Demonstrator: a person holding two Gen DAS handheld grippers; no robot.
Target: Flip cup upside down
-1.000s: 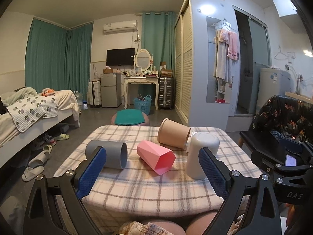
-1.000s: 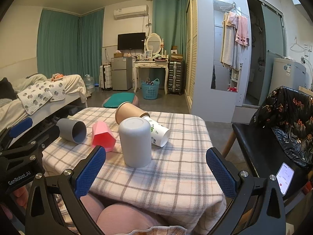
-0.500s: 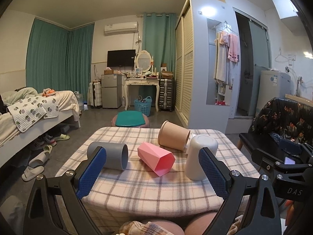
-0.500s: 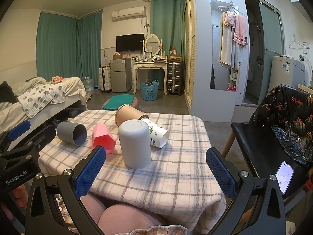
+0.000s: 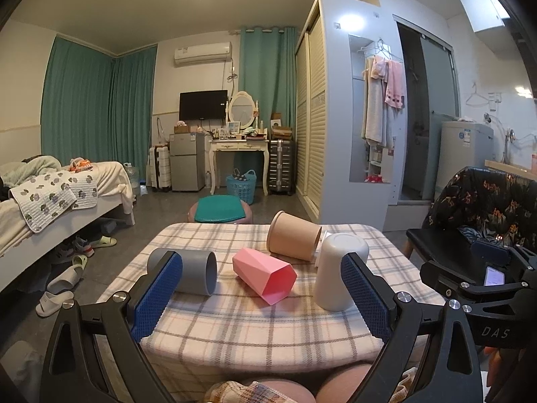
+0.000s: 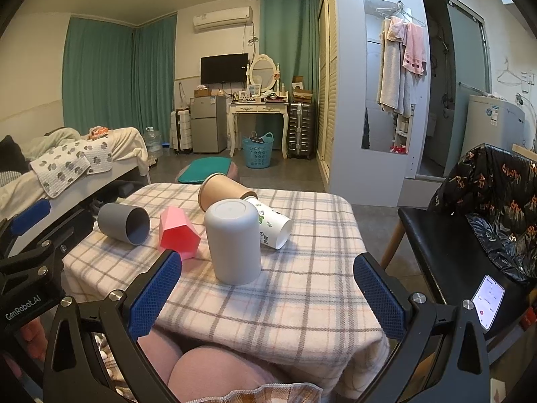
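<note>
On the checked tablecloth (image 5: 255, 322) stand and lie several cups. A white cup (image 5: 337, 273) (image 6: 233, 240) stands upside down on its rim. A grey cup (image 5: 193, 272) (image 6: 124, 223), a pink faceted cup (image 5: 265, 275) (image 6: 178, 231), a brown paper cup (image 5: 293, 241) (image 6: 218, 193) and a white printed paper cup (image 6: 273, 228) lie on their sides. My left gripper (image 5: 261, 297) is open and empty at the table's near edge. My right gripper (image 6: 266, 297) is open and empty, near the table's front, short of the white cup.
A black chair (image 6: 463, 245) with a patterned cover and a phone (image 6: 488, 300) on it stands right of the table. A bed (image 5: 50, 201) is at the left, slippers (image 5: 57, 288) on the floor beside it. A round stool (image 5: 220, 208) sits beyond the table. My knees (image 6: 214, 369) are under the near edge.
Both grippers have drawn back slightly and risen; the table looks a little farther away. The cups have not moved.
</note>
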